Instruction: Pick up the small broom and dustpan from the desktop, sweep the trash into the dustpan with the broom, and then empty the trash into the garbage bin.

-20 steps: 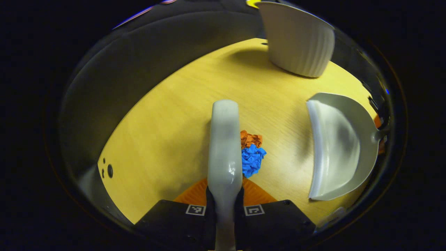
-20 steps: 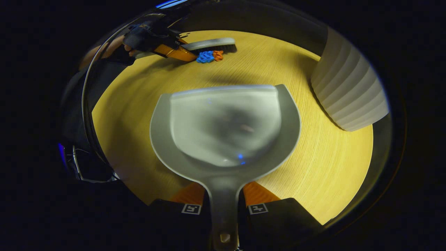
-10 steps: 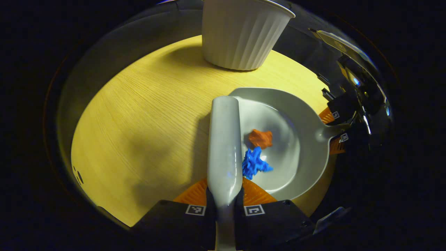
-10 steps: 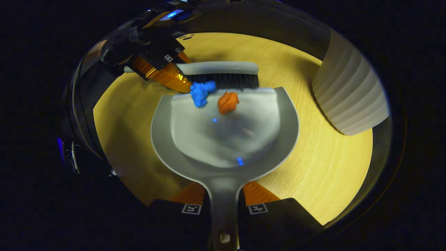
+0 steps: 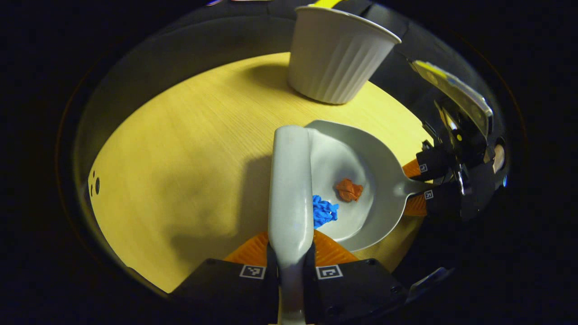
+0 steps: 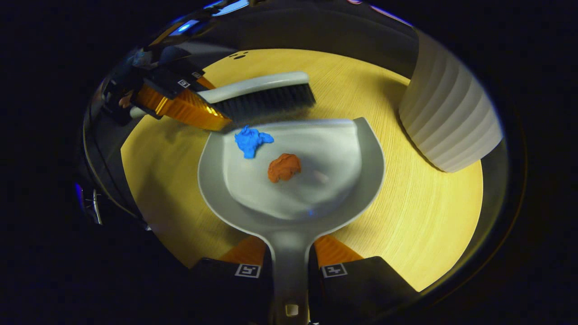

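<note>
**Grippers hold broom and dustpan, both scraps in the pan**

Left gripper view: the left gripper pinches the handle of the broom between its two fingers, and the pale back of the broom runs straight ahead over the wooden desktop. Just to the broom's right lies the dustpan, its open edge against the broom. A blue scrap sits in the pan right beside the broom, and an orange scrap lies a little deeper in. The right gripper clamps the pan's handle at the far right. The ribbed white garbage bin stands upright beyond the pan, near it but apart.

Right gripper view: the right gripper has both fingers pressed on the dustpan's handle, the pan flat on the desktop. The blue scrap rests near the pan's front lip on the left, the orange scrap near the middle. The broom, dark bristles downward, hangs tilted just past the lip; whether its bristles touch the desk cannot be told. The left gripper grips it from the left. The garbage bin stands to the right.
</note>
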`<state>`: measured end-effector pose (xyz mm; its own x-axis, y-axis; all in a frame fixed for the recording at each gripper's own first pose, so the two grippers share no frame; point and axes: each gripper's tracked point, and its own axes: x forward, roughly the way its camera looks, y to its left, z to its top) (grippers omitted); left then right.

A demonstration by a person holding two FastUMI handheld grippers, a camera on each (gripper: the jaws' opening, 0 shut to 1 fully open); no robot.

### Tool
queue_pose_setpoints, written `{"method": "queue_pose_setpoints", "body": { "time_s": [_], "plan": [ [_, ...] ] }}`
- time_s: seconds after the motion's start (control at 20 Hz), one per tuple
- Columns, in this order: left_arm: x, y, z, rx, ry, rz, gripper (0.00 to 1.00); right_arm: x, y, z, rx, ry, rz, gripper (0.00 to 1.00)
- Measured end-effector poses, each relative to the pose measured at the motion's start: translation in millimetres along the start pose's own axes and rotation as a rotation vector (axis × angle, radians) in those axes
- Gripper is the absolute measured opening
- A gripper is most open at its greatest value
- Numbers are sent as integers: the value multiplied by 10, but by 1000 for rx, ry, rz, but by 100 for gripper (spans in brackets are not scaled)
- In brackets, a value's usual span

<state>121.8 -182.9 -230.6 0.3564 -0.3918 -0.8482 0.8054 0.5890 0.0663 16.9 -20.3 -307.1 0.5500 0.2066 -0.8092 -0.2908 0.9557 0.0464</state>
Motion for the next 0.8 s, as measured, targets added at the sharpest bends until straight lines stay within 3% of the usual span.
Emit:
{"method": "queue_pose_setpoints", "body": {
  "time_s": [0.05, 0.1, 0.4, 0.6, 0.8],
  "plan": [
    [-23, -14, -34, -12, 6, 3, 26, -2, 8, 11, 20, -9, 0, 30],
    [-19, 0, -37, -14, 3, 25, 26, -8, 34, 30, 38, -14, 4, 34],
    [-365, 51, 115, -85, -138, 152, 26, -149, 75, 64, 169, -26, 51, 34],
    [-647, 213, -247, -137, -182, 226, 26, -342, 64, 43, 182, -65, 17, 34],
    [-861, 273, -724, -259, -207, 266, 27, -692, -35, 50, 184, -78, -15, 34]
  ]
}}
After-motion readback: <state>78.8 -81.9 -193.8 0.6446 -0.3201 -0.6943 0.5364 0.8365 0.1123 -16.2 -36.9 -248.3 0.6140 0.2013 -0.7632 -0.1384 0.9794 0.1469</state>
